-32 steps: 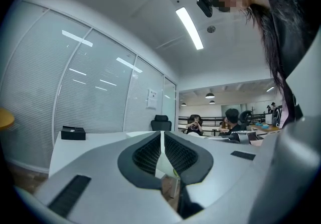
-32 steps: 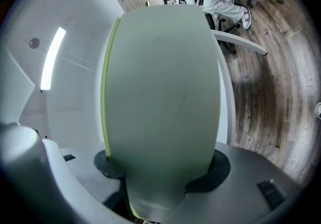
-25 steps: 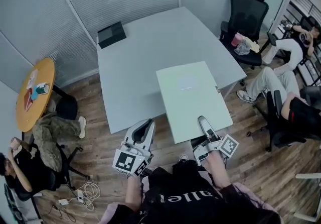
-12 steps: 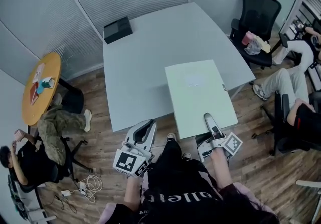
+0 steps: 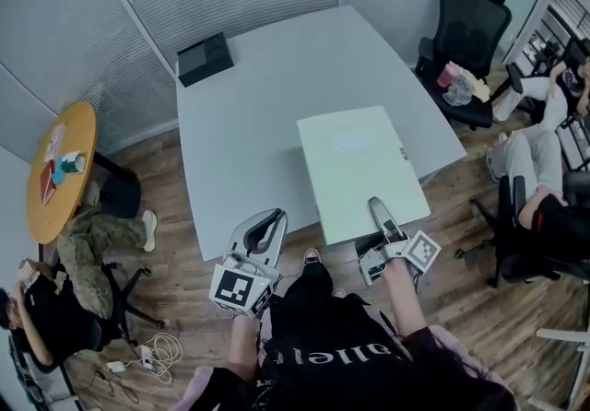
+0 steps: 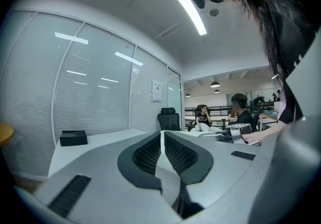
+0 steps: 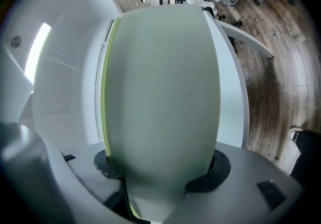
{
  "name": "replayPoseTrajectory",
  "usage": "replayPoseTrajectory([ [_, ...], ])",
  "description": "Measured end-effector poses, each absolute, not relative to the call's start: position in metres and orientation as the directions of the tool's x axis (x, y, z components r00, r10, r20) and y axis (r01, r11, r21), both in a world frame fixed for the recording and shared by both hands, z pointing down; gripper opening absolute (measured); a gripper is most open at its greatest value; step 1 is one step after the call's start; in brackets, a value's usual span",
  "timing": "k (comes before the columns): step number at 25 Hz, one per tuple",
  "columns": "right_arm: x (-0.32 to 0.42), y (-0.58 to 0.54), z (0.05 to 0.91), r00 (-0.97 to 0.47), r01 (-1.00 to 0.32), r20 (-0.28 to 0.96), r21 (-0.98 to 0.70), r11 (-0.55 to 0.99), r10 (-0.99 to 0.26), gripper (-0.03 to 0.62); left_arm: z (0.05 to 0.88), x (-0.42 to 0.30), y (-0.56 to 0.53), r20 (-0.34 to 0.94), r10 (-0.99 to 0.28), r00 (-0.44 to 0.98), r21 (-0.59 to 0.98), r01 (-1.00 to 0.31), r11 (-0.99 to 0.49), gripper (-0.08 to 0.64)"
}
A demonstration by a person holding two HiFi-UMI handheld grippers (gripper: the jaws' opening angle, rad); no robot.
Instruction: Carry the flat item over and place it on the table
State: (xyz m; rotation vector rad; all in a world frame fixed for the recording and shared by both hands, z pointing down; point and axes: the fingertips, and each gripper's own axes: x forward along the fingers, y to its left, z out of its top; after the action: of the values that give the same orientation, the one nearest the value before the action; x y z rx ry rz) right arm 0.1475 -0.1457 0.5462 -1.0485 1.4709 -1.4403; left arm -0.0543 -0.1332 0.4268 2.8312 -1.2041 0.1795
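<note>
A green board (image 5: 359, 170) is clamped in the right gripper's (image 5: 378, 216) jaws over the surface's (image 5: 258, 105) near edge, while the left gripper's (image 5: 265, 229) jaws are pressed together, empty.

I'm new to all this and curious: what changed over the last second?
The right gripper carried the pale green panel slightly farther over the grey table, as the person stepped closer. Its fingers stayed clamped on the panel; the left gripper stayed shut and empty.
</note>
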Motion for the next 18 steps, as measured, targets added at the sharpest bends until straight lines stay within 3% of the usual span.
replayPoseTrajectory([
  [5,0.139,-0.206,0.563,-0.327,-0.040,0.052,-0.998,-0.041,-0.944,0.290,0.427,-0.067,-0.182,0.149,-0.713,0.685,-0.050,-0.715,-0.698,0.038],
  [18,0.139,-0.340,0.603,-0.319,-0.099,0.184,-0.982,-0.161,-0.930,0.291,0.451,-0.078,-0.261,0.167,-0.673,0.720,-0.007,-0.682,-0.732,0.038],
])
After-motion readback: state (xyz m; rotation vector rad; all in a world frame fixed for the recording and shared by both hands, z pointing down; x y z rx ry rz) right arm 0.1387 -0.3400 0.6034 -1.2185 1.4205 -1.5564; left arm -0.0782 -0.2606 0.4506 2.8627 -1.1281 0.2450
